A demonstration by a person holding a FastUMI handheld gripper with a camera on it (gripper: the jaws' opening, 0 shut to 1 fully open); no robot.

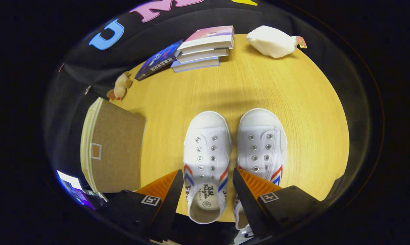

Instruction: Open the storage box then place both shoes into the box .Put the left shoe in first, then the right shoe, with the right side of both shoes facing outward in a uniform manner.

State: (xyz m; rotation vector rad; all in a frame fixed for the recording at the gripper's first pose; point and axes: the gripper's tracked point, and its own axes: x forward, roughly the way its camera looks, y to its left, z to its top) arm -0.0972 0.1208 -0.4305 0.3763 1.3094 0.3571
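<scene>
Between the wide-open, empty tongs (pixel 208 183), left shoe (pixel 206 163), right shoe (pixel 262 146) alongside

A round wooden tabletop (pixel 293 112) spreads ahead of the jaws under even light. Beyond it hangs a black cloth wall (pixel 89 64). A faint shadow crosses the wood.

Bright, even overhead light on wooden table (pixel 293 112); soft shadow band just beyond white shoes (pixel 208 153). Sharp centre, strong fisheye bending near stacked books (pixel 205 47).
</scene>
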